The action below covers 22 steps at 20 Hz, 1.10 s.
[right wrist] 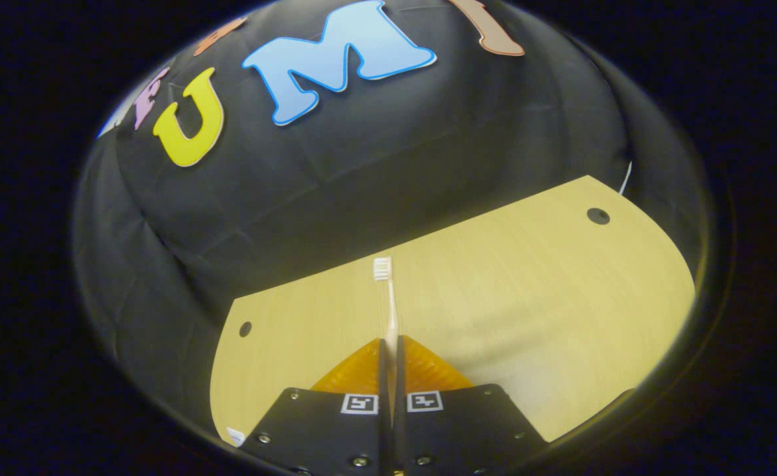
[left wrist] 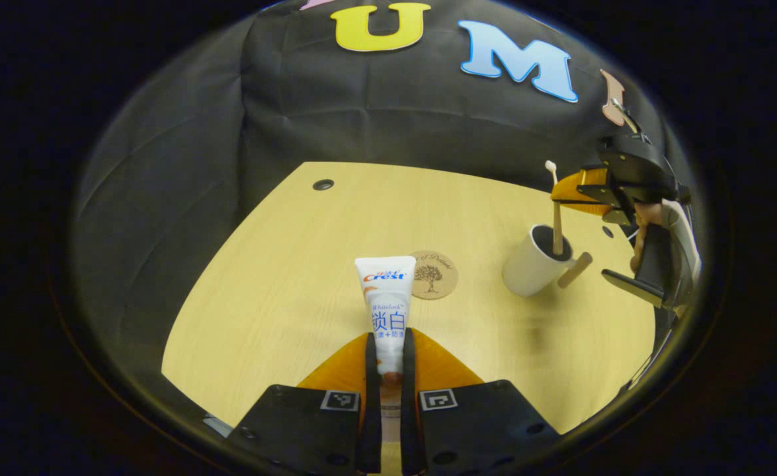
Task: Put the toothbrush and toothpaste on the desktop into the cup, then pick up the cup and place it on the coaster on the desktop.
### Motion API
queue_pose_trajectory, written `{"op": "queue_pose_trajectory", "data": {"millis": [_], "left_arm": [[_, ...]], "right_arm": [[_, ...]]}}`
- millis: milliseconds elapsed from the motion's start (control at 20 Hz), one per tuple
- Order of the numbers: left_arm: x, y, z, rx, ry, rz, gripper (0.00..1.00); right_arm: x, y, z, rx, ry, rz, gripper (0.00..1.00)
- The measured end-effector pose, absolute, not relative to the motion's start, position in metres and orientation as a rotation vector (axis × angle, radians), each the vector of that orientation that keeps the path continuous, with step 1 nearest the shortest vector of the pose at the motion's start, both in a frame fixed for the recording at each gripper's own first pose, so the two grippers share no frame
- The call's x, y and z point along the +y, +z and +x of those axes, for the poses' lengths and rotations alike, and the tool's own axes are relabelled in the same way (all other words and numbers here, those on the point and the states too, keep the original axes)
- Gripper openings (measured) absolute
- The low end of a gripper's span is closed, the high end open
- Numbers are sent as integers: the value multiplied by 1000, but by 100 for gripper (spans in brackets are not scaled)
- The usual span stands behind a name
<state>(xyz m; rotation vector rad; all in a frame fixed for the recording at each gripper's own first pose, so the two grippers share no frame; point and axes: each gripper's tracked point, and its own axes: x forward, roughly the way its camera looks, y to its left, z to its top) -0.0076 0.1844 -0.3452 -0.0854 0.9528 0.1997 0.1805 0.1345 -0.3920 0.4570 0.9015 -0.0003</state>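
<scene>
Wooden desktop (left wrist: pixel 282 291) with bare margins, left gripper (left wrist: pixel 389 360) fingers clamping toothpaste (left wrist: pixel 387 311), right gripper (right wrist: pixel 391 370) pinching toothbrush (right wrist: pixel 388 301)

Right hand-held gripper (right wrist: pixel 391 370) clamps toothbrush (right wrist: pixel 390 311), bristle head forward, above wooden desktop (right wrist: pixel 527 277).

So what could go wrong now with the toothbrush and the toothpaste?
1. The toothbrush is going into the white cup while the right gripper grips it. The cup looks tilted, so a sideways push might tip it over.
2. The left gripper pinches the toothpaste tube near its lower end. The soft tube could sag or slip on the way.
3. The cork coaster lies close by and might get nudged.
</scene>
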Motion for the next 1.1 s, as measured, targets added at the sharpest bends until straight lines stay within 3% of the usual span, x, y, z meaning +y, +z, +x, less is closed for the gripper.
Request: {"op": "queue_pose_trajectory", "data": {"millis": [400,1100], "left_arm": [[162,-353,31,958,186,-75,19],[83,-349,160,822,16,-61,19]], "right_arm": [[145,-387,161,816,59,412,4],[93,-367,119,837,45,409,5]]}}
